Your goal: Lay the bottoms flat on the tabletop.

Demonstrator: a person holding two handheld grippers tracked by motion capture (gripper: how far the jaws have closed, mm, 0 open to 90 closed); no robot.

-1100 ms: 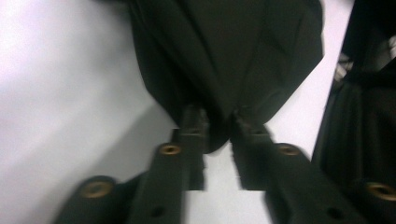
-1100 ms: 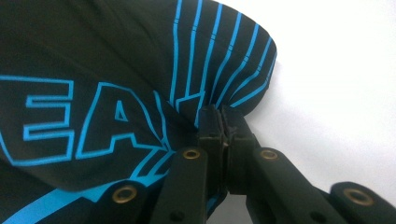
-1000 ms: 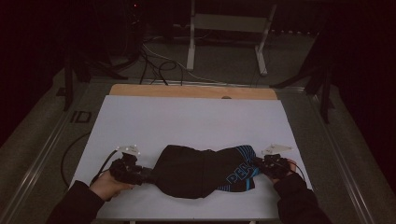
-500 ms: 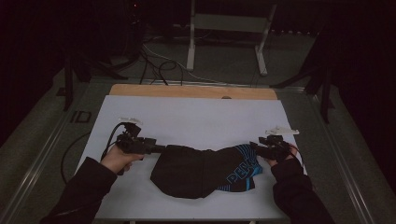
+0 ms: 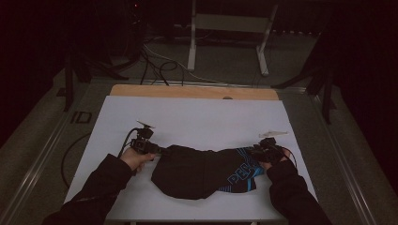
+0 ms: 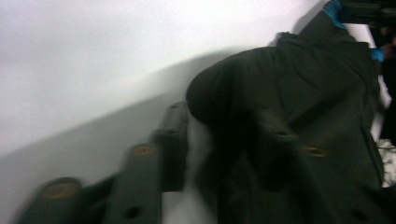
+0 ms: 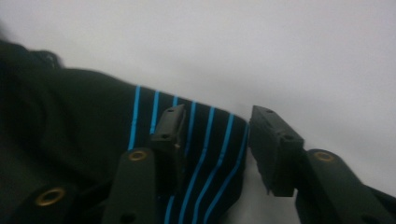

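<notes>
black garment spread near the front edge of the white table, long axis running side to side between the two hands. left gripper at the cloth's left end, right gripper at the striped right end, each about equally close to its own corner. in the left gripper view, jaws just closing, one over the dark fold and one on bare table; whether the pads press, cannot tell through the blur. in the right gripper view, jaws also just closing yet apart, straddling the blue-striped hem without pinching. soft, limp knit, matte black, thin bright blue lines and blue lettering; rounded lower edge. table smooth, pale, wooden strip at the far side.
</notes>
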